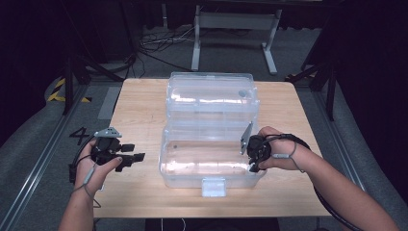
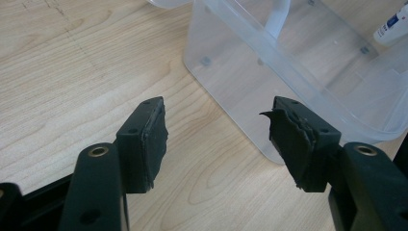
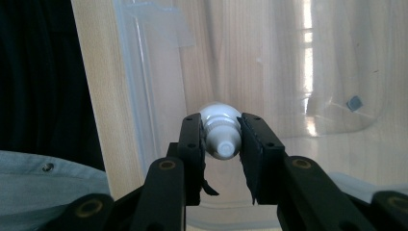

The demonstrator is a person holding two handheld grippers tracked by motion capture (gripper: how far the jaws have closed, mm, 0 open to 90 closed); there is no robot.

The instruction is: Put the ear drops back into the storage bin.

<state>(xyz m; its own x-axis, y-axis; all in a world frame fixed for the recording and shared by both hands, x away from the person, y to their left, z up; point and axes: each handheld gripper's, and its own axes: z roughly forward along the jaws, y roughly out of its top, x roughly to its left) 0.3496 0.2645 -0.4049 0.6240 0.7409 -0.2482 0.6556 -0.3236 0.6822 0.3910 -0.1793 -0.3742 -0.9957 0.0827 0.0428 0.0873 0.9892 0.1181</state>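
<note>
A clear plastic storage box stands open in the middle of the wooden table, its lid laid back behind it. My right gripper reaches into the box's right end. In the right gripper view, the right gripper is shut on a small white tube, cap end toward the camera, above the box floor. My left gripper rests left of the box, apart from it. In the left gripper view, the left gripper is open with nothing between the jaws, and the box wall is just beyond them.
The box's white latch faces the table's front edge. Bare wood lies left and right of the box. A white tube with blue print shows through the box at the far right of the left gripper view. A person's sleeve is near.
</note>
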